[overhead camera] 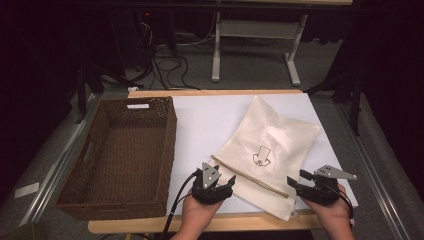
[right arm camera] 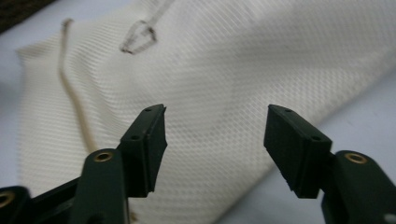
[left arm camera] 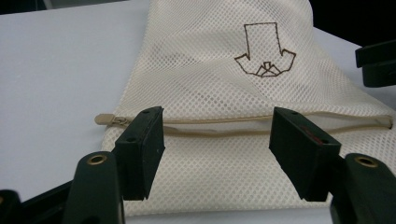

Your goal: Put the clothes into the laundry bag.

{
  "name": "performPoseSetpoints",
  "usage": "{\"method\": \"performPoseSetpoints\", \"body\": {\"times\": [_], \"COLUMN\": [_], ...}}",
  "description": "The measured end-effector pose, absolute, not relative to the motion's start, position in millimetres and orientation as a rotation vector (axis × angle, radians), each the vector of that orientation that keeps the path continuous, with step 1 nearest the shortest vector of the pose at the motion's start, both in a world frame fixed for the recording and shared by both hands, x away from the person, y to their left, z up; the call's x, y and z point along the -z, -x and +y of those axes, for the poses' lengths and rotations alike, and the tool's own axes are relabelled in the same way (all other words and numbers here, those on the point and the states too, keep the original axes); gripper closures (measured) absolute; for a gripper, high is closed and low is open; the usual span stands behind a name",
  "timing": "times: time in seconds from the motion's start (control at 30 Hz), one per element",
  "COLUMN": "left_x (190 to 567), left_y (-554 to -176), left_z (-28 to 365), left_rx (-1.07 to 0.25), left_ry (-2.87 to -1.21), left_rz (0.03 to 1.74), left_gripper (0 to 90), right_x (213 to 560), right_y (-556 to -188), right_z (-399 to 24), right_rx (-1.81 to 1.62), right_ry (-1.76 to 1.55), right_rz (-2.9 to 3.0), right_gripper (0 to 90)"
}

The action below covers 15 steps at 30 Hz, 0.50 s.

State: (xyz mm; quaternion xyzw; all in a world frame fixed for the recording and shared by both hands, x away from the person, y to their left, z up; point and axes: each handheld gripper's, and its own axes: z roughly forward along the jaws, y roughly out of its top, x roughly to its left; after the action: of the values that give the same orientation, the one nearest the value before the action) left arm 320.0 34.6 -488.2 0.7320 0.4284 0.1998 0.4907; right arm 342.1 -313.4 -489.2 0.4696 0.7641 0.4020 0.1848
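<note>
Closest in, the person's two hands sit at the near edge of the counter (overhead camera: 200, 112), each holding a gripper: the left gripper (overhead camera: 216, 184) has its fingers (left arm camera: 140, 151) spread apart with nothing pinched, hanging just over the near-left corner of the mesh bag (overhead camera: 267, 150), right by the zipper (left arm camera: 261, 126). The right gripper (overhead camera: 298, 184) is at the bag's near-right corner, fingers (right arm camera: 144, 149) also spread and empty, with only mesh showing past them. The bag lies flat on the right half of the counter, turned at an angle, with a little stitched logo (left arm camera: 265, 51) on top. Looks super light and floppy to me, thin netting that'll sag and fold the second it's lifted, not fragile though. I'd pinch it at the zipper seam or a hemmed corner, since that's the firmest bit. Farther left is the wicker basket (overhead camera: 122, 150), nothing in it.
</note>
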Motion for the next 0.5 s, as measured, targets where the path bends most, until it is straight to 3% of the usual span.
{"method": "performPoseSetpoints", "body": {"times": [0.27,0.37,0.4,0.43,0.47,0.5], "left_x": [487,488,488,489,490,490], "left_y": [-322,-322,-322,-323,-324,-324], "left_z": [33,35,35,37,39,39], "left_rx": [-0.488,-0.489,-0.489,-0.492,-0.494,-0.494], "left_ry": [-1.776,-1.776,-1.776,-1.776,-1.776,-1.776], "left_rz": [1.032,1.042,1.042,1.053,1.059,1.059], "left_gripper": [36.1,36.0,36.0,36.0,36.1,36.1], "right_x": [509,509,509,508,507,507], "right_y": [-347,-343,-343,-340,-340,-340], "right_z": [-315,-308,-308,-303,-303,-303], "right_rx": [-1.013,-0.998,-0.998,-0.961,-0.963,-0.963], "right_ry": [-1.438,-1.347,-1.347,-1.301,-1.281,-1.281], "right_rz": [2.204,2.242,2.242,2.26,2.272,2.272], "right_gripper": [30.9,55.0,55.0,80.6,87.1,87.1]}}
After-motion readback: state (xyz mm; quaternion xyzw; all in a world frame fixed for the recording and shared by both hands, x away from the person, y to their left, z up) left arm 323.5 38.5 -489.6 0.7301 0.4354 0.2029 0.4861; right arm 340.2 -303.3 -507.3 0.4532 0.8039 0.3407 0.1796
